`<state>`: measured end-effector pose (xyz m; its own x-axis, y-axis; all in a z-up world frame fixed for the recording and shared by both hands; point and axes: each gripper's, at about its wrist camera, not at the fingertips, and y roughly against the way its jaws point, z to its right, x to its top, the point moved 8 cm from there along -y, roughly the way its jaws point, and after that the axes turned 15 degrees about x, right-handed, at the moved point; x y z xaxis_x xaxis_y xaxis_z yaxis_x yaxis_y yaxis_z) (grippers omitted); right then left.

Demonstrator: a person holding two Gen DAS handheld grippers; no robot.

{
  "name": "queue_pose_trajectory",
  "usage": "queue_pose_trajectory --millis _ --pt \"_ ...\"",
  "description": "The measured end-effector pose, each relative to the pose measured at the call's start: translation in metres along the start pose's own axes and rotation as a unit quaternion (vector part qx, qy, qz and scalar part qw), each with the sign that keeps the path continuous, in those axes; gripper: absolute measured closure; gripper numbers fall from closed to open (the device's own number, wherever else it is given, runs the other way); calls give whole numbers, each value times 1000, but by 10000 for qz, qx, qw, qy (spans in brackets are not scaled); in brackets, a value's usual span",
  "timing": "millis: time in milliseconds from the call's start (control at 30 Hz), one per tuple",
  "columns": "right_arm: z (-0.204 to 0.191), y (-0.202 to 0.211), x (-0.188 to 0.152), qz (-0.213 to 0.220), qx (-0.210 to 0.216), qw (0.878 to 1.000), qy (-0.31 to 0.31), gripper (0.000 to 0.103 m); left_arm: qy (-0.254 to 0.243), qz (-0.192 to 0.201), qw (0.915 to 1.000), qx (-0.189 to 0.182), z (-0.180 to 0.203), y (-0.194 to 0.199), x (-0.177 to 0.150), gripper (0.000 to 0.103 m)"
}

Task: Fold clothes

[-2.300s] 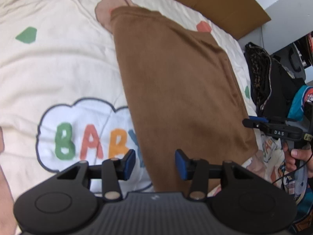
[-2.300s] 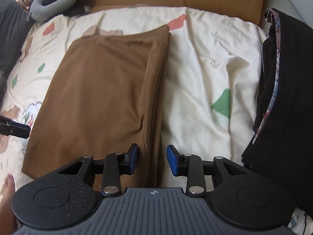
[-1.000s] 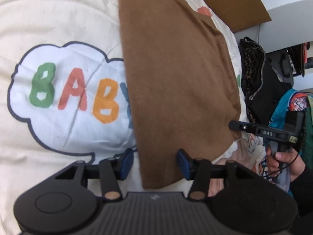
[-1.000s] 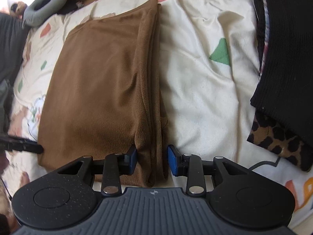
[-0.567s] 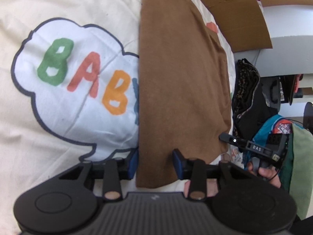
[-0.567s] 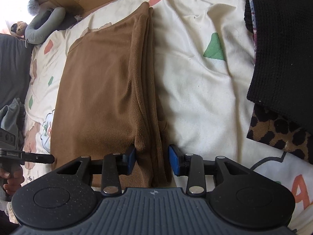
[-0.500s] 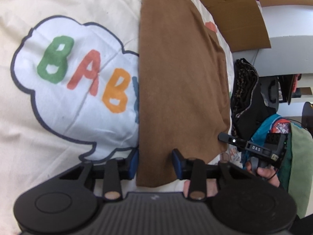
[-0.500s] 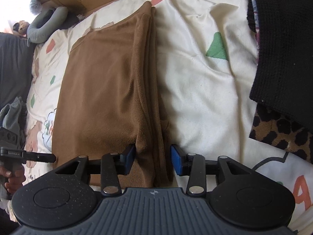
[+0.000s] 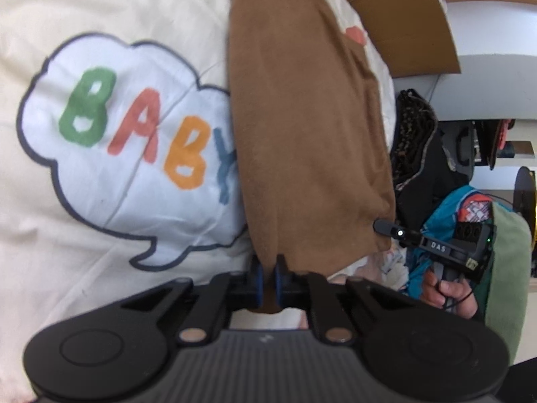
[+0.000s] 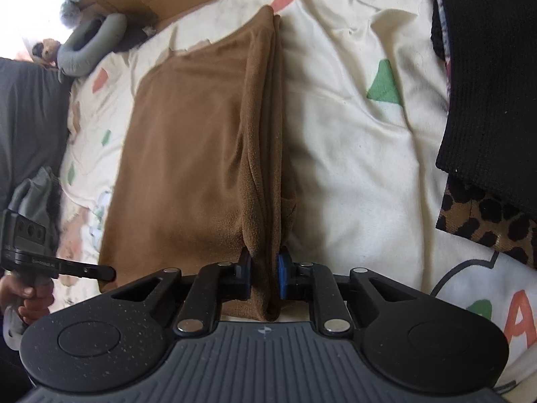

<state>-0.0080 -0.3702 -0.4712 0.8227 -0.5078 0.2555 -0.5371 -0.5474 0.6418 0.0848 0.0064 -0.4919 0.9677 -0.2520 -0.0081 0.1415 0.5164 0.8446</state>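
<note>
Two grippers, left [image 9: 267, 277] and right [image 10: 264, 277], just closed, each pinching near corner of brown cloth [image 10: 188, 168]. Step: grasp for fold. Next: lift evenly, carry toward 12 o'clock edge.

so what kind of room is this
Likely a bedroom: the brown garment lies on a cream bedsheet printed "BABY", with a grey pillow and piled clothes beside it.
</note>
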Motion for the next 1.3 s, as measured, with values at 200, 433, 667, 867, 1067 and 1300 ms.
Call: queue_pose_trajectory --millis 200,433,667,867,1067,1300 --pt "-20 8 -2 66 385 9989 -244 90 -125 47 9999 109 -8 30 7 97" --pt "-41 -4 -23 -111 745 9964 -396 90 -235 102 9987 443 -14 48 18 97" --pt "-43 -26 -48 -356 627 9965 -427 91 -259 -6 9966 777 -39 28 10 97" --pt "-30 -33 -55 -495 343 9971 -468 88 -545 -173 9920 1128 -41 8 7 83" --pt "-33 -18 -38 -246 138 9990 -332 55 -715 215 9887 1302 -40 34 28 47" --pt "-26 -2 -6 302 122 9985 -440 55 -153 878 9901 1081 -38 45 70 39"
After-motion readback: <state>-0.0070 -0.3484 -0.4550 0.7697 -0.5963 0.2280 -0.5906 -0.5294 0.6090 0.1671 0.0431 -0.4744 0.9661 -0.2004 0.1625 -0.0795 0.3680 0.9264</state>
